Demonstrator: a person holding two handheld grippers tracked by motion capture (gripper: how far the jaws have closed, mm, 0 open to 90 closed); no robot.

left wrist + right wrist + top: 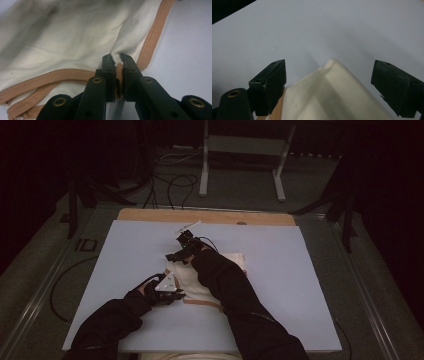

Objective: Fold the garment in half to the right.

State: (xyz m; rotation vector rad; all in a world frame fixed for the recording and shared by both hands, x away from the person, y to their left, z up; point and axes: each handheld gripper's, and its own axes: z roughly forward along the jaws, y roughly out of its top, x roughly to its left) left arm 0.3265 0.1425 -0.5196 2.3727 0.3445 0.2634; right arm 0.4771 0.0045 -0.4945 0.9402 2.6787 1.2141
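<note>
Two tongs at work on one cream cloth on the pale worktop.

From the high view, the cloth (200, 282) with its tan trim lies near the middle of the worktop (290, 270); the left tongs (170, 290) sit at its near-left edge and the right tongs (185, 245) at its far end, the dark sleeve crossing over it. From the left gripper view, the left tongs (118, 72) are pinched tight on the tan trim (152, 37) and a fold of cloth (75, 35). From the right gripper view, the right tongs (329, 80) stand wide apart, a raised corner of cloth (329, 95) between them, untouched by either jaw.
</note>
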